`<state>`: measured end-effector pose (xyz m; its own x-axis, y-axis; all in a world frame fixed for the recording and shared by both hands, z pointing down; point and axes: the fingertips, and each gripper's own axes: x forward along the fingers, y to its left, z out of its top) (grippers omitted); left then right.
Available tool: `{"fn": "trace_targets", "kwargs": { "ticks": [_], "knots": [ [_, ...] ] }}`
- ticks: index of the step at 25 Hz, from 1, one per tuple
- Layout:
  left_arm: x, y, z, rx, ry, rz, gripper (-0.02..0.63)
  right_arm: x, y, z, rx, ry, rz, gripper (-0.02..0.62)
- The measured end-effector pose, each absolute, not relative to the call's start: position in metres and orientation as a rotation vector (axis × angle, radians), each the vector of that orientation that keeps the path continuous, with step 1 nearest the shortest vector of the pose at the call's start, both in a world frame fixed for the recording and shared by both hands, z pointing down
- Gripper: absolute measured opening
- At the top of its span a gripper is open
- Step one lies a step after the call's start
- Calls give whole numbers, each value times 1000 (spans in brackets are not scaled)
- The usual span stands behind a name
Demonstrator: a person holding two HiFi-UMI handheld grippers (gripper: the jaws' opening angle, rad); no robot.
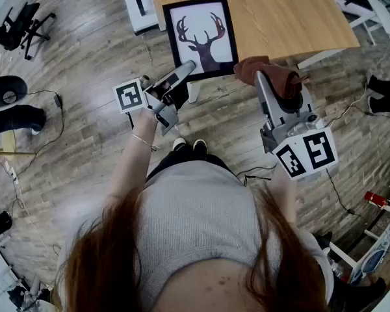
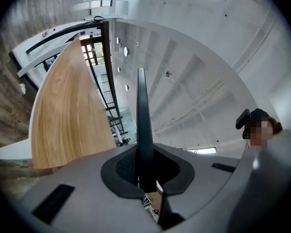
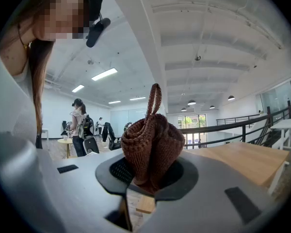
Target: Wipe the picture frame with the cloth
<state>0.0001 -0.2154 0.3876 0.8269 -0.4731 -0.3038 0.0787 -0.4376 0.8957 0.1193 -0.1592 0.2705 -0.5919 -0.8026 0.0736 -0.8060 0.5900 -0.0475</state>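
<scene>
The picture frame (image 1: pixel 198 38), black-rimmed with a dark deer silhouette on white, is held over the near edge of the wooden table (image 1: pixel 279 12). My left gripper (image 1: pixel 184 71) is shut on the frame's lower edge. In the left gripper view the frame (image 2: pixel 142 125) shows edge-on as a thin black blade rising from between the jaws of the left gripper (image 2: pixel 145 178). To the right of the frame, my right gripper (image 1: pixel 265 78) is shut on a bunched brown knitted cloth (image 1: pixel 273 75). In the right gripper view the cloth (image 3: pixel 153 144) bulges up out of the right gripper (image 3: pixel 148 178).
The wooden table (image 2: pixel 68 115) (image 3: pixel 242 161) stands on white legs (image 1: pixel 140 5) on a plank floor. A black office chair (image 1: pixel 19 25) and cables lie at the far left, and a red item (image 1: pixel 375 199) sits at the right. People (image 3: pixel 80 125) stand in the distance.
</scene>
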Motion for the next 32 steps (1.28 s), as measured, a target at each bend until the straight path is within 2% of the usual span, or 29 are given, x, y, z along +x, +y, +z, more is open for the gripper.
{"fn": "trace_targets", "kwargs": {
  "ticks": [16, 32],
  "knots": [
    [2, -212, 522, 1688, -342, -501, 34, 114, -172, 306, 1409, -2770, 292, 97],
    [10, -226, 583, 1608, -333, -446, 34, 82, -209, 345, 1405, -2720, 376, 97]
  ]
}}
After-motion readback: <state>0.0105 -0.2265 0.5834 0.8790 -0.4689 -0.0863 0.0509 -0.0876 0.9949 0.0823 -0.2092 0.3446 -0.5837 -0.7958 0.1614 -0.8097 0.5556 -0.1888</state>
